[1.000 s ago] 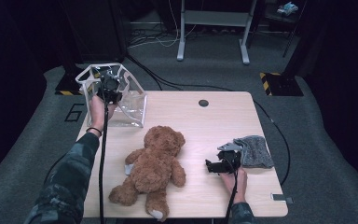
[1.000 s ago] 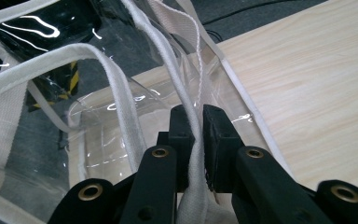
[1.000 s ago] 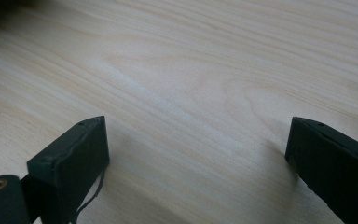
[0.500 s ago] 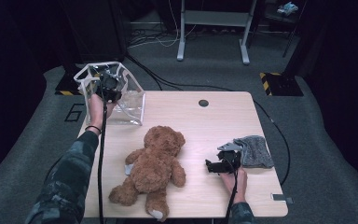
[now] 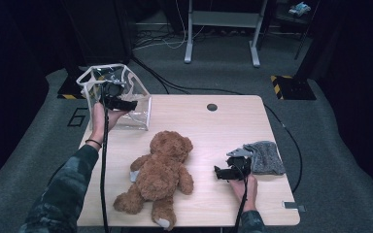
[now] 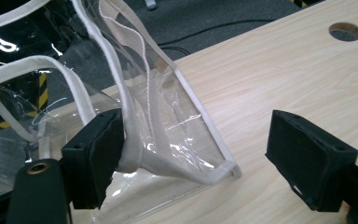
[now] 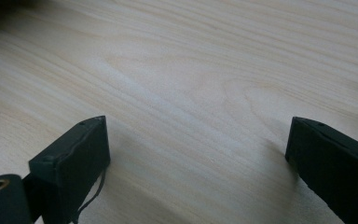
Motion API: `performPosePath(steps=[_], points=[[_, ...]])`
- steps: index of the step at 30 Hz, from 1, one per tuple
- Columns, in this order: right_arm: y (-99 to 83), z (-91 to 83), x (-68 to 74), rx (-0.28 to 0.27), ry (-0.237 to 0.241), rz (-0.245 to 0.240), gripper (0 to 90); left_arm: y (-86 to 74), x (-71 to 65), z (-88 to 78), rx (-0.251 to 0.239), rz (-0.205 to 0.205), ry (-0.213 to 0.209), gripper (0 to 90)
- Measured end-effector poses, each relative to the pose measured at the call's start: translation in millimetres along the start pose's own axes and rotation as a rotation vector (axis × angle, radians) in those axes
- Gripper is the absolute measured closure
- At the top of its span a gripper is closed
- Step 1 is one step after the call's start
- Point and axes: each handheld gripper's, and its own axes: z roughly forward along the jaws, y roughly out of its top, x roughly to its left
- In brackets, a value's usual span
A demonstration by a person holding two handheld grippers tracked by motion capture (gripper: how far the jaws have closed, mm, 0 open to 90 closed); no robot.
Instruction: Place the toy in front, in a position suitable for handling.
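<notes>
With its jaws just opened around the white-trimmed rim, the left gripper [image 5: 126, 104] frees the clear bag [image 5: 135, 115] at the table's [image 5: 213, 131] far left corner, where it could sag shut or slide off, while the right gripper [image 5: 222, 173] rests open and empty.

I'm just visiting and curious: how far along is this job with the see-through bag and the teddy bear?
Done: the clear bag stands open at the table's far left corner. In hand: the left gripper has just been opening, its jaws wide, one pad beside the bag's white edge. Left: the teddy bear and grey cloth lie outside; the right gripper rests open.
</notes>
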Motion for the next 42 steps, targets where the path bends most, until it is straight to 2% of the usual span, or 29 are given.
performPosePath(steps=[5, 12, 13, 15, 19, 23, 32, 40, 42], points=[[0.1, -0.2, 0.8, 0.002, -0.005, 0.011, 5.5, -12.5, -3.4, -10.6, -0.015, 0.025, -0.008, 16.2], [0.2, -0.1, 0.4, 0.002, -0.008, 0.011, 5.5, -28.2, -5.3, -23.7, -0.045, 0.016, -0.038, 14.9], [0.1, -0.1, 0.4, 0.002, -0.008, 0.011, 5.5, -30.0, -4.9, -25.8, -0.032, 0.027, -0.042, 14.8], [0.1, 0.0, 0.4, 0.001, -0.009, 0.011, 5.5, -32.5, -4.3, -26.1, -0.043, 0.023, -0.040, 14.8], [0.1, 0.0, 0.4, 0.001, -0.009, 0.011, 5.5, -30.8, -2.3, -26.3, -0.060, 0.017, -0.033, 14.2], [0.1, -0.1, 0.5, 0.001, -0.009, 0.012, 5.5, -24.4, -2.6, -30.3, -0.071, 0.016, -0.030, 9.9], [0.1, 0.0, 0.4, 0.000, -0.009, 0.011, 5.5, -29.0, -9.4, -42.6, -0.056, 0.035, -0.060, 9.8], [0.2, 0.0, 0.1, 0.002, -0.008, 0.008, 5.6, -45.7, -14.1, -54.0, -0.047, 0.032, -0.097, 7.9], [0.5, -0.4, 0.9, 0.007, -0.009, 0.020, 5.6, -51.7, -15.7, -55.5, -0.041, 0.034, -0.104, 7.7]])
